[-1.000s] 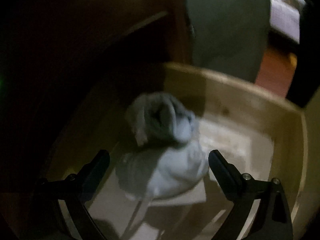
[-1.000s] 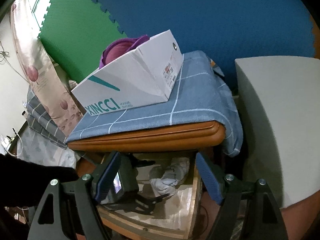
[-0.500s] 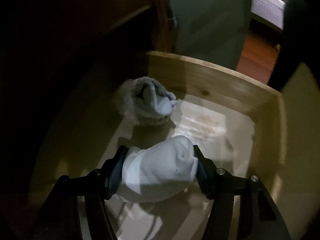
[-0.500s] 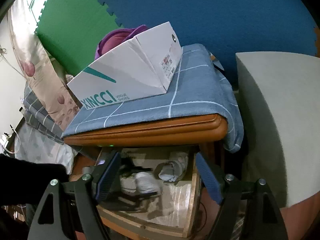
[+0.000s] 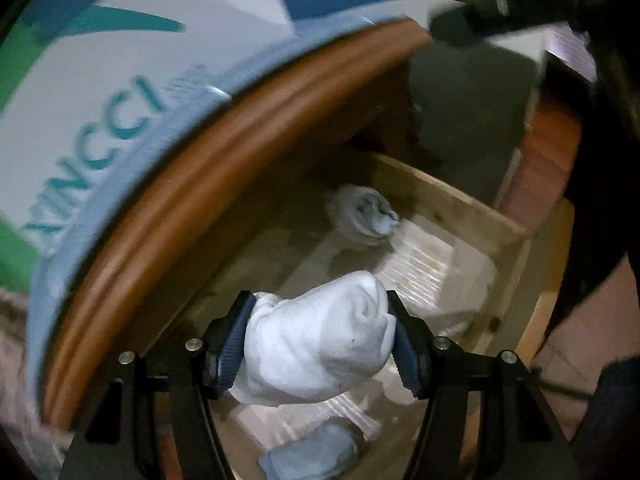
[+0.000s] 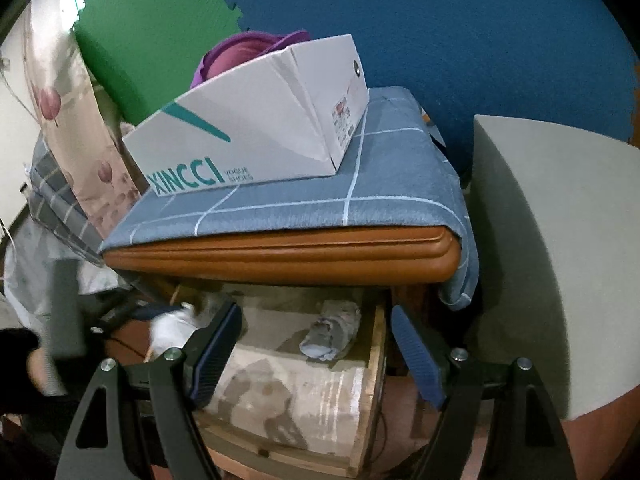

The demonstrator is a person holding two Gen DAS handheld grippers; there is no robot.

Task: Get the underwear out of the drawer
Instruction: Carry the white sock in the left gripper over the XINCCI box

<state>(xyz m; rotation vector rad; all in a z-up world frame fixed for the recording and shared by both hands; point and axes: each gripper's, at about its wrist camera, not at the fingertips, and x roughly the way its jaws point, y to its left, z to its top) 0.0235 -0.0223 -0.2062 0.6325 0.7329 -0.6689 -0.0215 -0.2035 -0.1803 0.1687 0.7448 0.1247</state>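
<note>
Left gripper [image 5: 320, 344] clamped on a white rolled bundle [image 5: 316, 348], pads pressing both sides; bundle held above the open wooden drawer [image 5: 452, 200], near the table edge [image 5: 208, 184]

Second grey-white roll [image 5: 364, 216] lies on the drawer floor near the back wall; a bluish piece [image 5: 312, 456] sits at the lower frame edge

Right gripper [image 6: 316, 356] jaws wide apart, nothing between them, aimed at the drawer front from outside

White shoe box [image 6: 256, 140] rests on the blue checked cloth [image 6: 384, 184] covering the table top
</note>
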